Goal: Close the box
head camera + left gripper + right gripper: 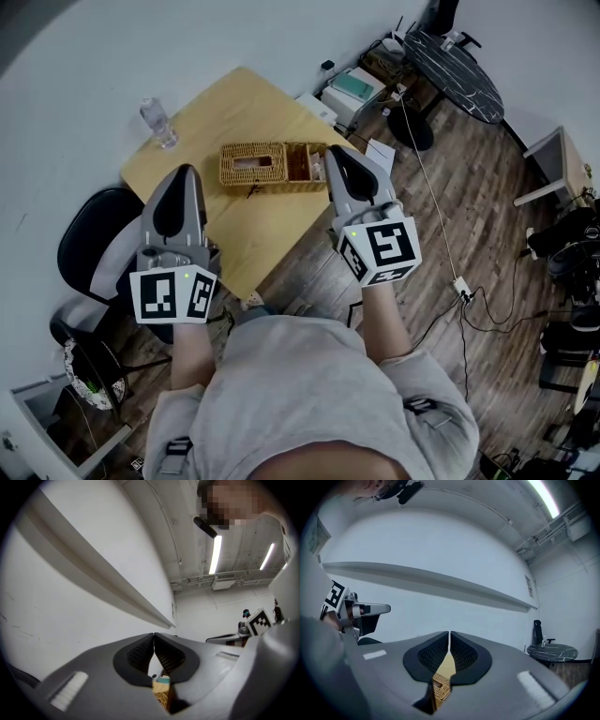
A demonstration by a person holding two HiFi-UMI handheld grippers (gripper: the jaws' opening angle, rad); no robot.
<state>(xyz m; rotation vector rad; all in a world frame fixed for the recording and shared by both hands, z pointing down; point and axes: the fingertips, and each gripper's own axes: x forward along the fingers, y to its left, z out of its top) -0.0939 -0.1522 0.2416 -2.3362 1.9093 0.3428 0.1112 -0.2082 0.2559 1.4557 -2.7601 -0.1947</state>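
A woven wicker box (253, 166) lies on the wooden table (246, 246). Its left part shows a woven top with a pale slot; its right part (306, 161) looks open and dark inside. Both grippers hover above the table on the near side of the box, touching nothing. My left gripper (184, 172) is shut and empty, left of the box. The right gripper (334, 153) is also shut and empty, its tip over the box's right end. Wicker shows below the shut jaws in the left gripper view (162, 696) and in the right gripper view (440, 686).
A clear glass bottle (160, 123) stands at the table's far left corner. A black chair (90, 240) sits left of the table. White boxes (352, 89), a dark round table (457, 62) and cables (441, 234) are on the wood floor to the right.
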